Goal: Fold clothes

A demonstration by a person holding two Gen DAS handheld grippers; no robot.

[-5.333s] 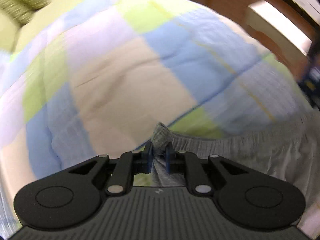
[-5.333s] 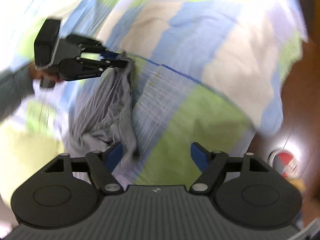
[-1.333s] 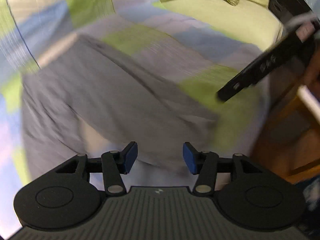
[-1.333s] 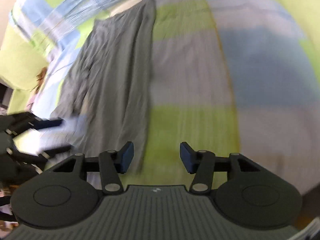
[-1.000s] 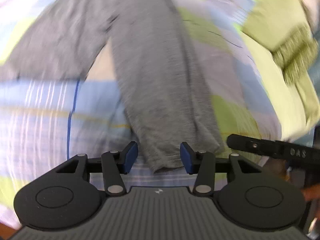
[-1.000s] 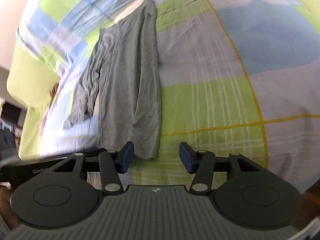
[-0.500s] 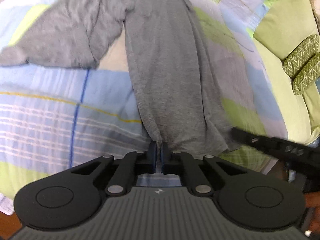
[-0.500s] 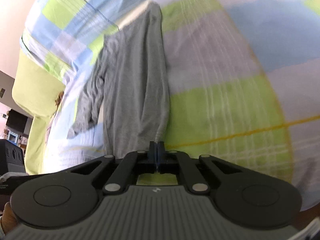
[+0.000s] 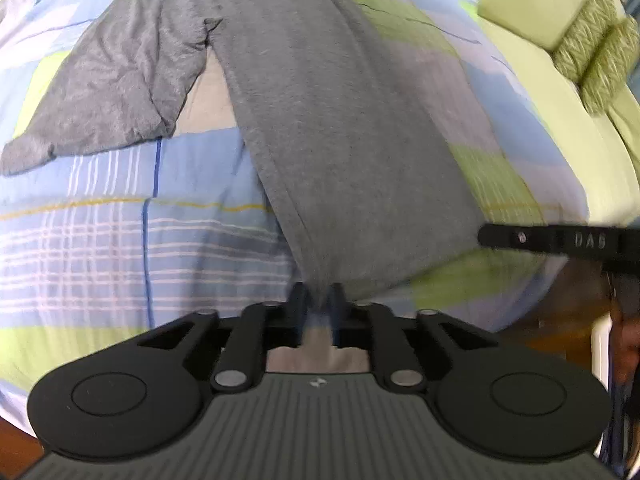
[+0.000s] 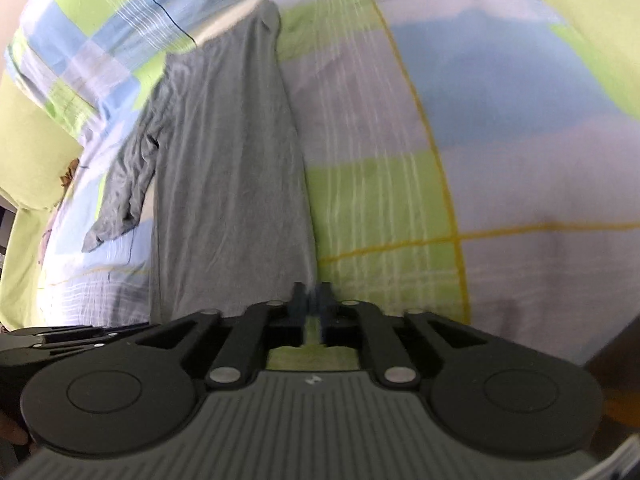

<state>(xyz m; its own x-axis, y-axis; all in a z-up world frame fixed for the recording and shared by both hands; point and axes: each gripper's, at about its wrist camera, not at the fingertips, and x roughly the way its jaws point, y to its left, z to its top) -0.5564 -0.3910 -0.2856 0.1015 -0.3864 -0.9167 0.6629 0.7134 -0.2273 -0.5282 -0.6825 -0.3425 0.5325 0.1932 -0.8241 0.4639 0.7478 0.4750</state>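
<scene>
From the left wrist, the grey long-sleeved shirt (image 9: 332,128) lies spread lengthwise on the bed (image 9: 120,248), over its checked quilt, body running away from the camera and one sleeve (image 9: 108,92) flung out to the left. Its near hem is drawn up into a narrow pleat that runs straight between the pads of the left tool (image 9: 319,300). The jaws stand only slightly apart and are opening, yet cloth is visibly bunched between them, so the corner seems pinched so that it can be carried for a fold. The right tool (image 9: 560,240) reaches in from the right edge at the hem's other corner, likely so both bottom corners rise together and the hem stays straight. Green pillows (image 9: 592,52) sit well apart at the far right, out of the fold's path. From the right wrist, the same shirt (image 10: 228,184) stretches away, its right edge ending at the right tool (image 10: 312,304). These jaws are narrow and opening too; a thin strip of hem appears caught between them, though blur makes that grip uncertain. The left tool (image 10: 60,340) shows dark at the lower left, beside the hem's opposite corner.
</scene>
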